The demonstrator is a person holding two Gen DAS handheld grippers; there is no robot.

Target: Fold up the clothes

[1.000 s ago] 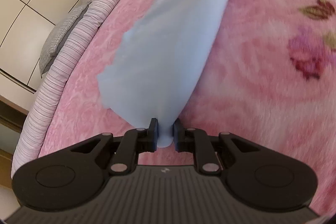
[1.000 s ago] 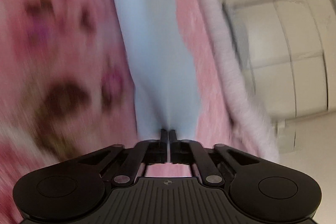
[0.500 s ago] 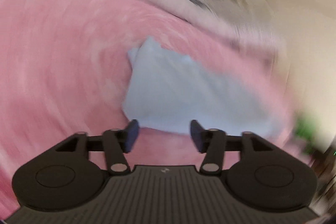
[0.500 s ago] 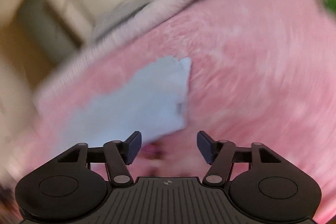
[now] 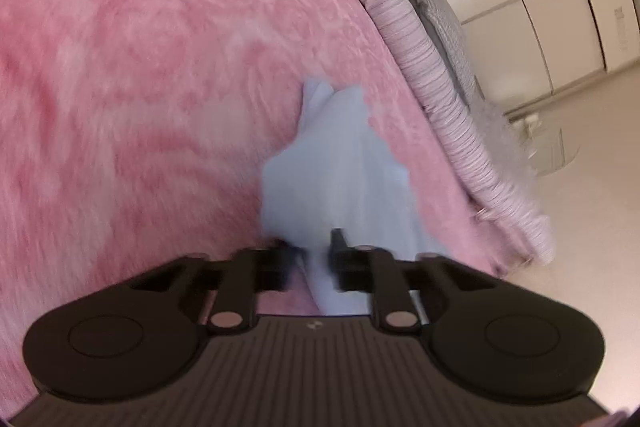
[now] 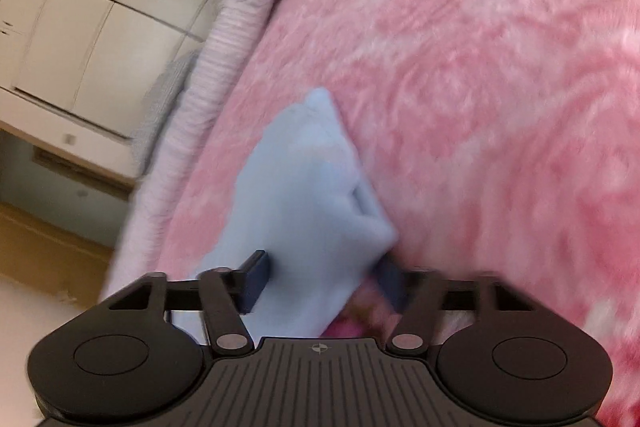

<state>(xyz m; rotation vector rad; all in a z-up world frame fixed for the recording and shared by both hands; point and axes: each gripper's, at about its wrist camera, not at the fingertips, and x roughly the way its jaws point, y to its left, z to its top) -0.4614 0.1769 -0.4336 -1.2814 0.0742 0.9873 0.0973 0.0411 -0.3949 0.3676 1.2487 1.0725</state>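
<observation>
Left claw (image 5: 310, 255) pinches the pale blue garment (image 5: 340, 163) on the pink blanket (image 5: 140, 67); right claw (image 6: 324, 279) spread around it.

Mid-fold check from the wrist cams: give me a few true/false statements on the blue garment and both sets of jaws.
1. The light blue garment lies on a pink blanket. True.
2. The right gripper has its jaws pressed shut. False: they stand wide apart, with the cloth between them.
3. The left gripper has cloth between its jaws. True; a narrow gap remains.
4. The garment hangs over the bed edge to the floor. False: it rests on the blanket.
5. Cabinets stand beyond the bed. True.
</observation>
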